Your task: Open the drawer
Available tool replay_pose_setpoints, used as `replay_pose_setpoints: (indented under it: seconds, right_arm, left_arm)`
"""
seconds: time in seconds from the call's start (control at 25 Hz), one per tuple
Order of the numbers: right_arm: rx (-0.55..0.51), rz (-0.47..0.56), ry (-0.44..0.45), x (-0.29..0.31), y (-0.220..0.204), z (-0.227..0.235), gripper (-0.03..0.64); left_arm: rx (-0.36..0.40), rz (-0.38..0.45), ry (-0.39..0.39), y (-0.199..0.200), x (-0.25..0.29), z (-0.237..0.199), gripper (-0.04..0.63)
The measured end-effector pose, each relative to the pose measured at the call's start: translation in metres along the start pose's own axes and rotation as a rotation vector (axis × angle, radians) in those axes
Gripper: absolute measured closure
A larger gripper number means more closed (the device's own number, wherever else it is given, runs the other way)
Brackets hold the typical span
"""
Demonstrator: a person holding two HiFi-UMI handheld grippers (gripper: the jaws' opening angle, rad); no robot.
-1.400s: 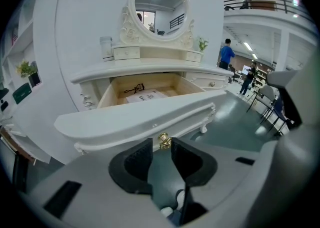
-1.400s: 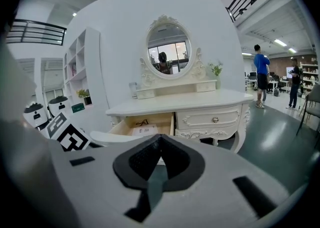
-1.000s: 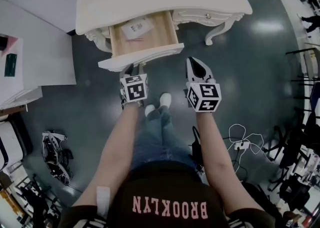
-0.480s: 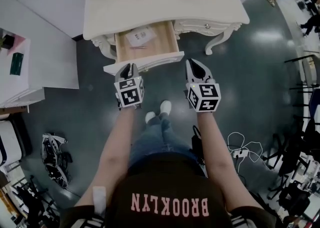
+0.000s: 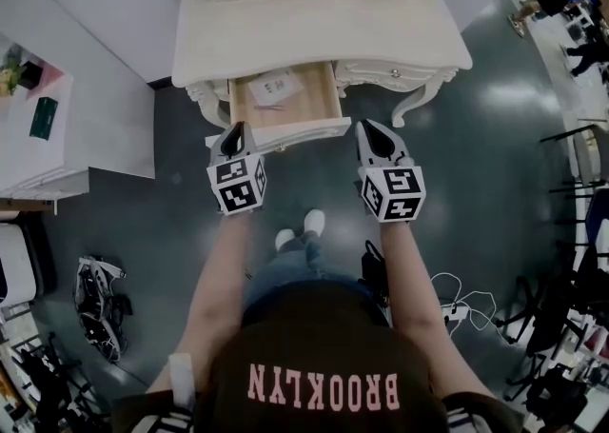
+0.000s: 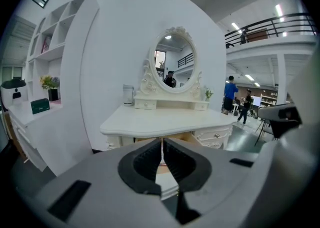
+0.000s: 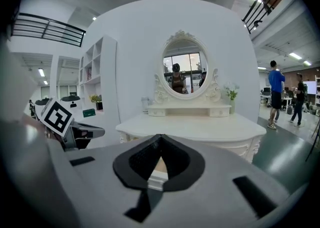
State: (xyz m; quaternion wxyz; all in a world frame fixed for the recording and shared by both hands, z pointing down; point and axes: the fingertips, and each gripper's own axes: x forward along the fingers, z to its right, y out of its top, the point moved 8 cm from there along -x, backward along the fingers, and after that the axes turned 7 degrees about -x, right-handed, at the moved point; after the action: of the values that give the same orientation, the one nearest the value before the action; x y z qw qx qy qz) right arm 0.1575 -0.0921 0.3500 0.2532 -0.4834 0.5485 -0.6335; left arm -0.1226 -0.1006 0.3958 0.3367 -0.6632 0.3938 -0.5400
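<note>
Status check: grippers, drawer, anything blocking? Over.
Left gripper jaws just closing, nothing between; right gripper shut, empty. Drawer open, paper inside. Both grippers off the drawer front. Nothing blocking.

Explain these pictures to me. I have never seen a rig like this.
No robot here: a person holds a two-jaw gripper in each hand. The head view looks down from a camera on the person's head and shows the left gripper and the right gripper. The other two pictures come from cameras riding on each gripper, looking along its jaws at a white table with an oval mirror. The drawer stands open, with a paper inside. Neither gripper holds anything: the left jaws have just been closing on nothing, and the right jaws are together.
</note>
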Motion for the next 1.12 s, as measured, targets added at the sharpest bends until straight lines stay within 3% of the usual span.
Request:
replay_pose_setpoints:
  seconds: [0.28,0.56,1.0,1.12]
  right_arm:
    - [-0.004,0.075,-0.012,-0.014,0.032,0.009,0.620]
    - [-0.080,0.162,-0.036,-0.027,0.063,0.012,0.620]
    - [-0.186,0.316,-0.085,-0.047,0.118,0.009,0.620]
    - [-0.195,0.328,-0.097,-0.052,0.124,0.011,0.620]
  left_arm:
    - [0.029,0.093,-0.007,0.029,-0.015,0.001,0.584]
    - [0.040,0.190,-0.033,0.065,-0.028,0.003,0.584]
    - [0.166,0.338,-0.153,0.128,-0.054,0.028,0.584]
    - [0.169,0.365,-0.177,0.138,-0.061,0.030,0.584]
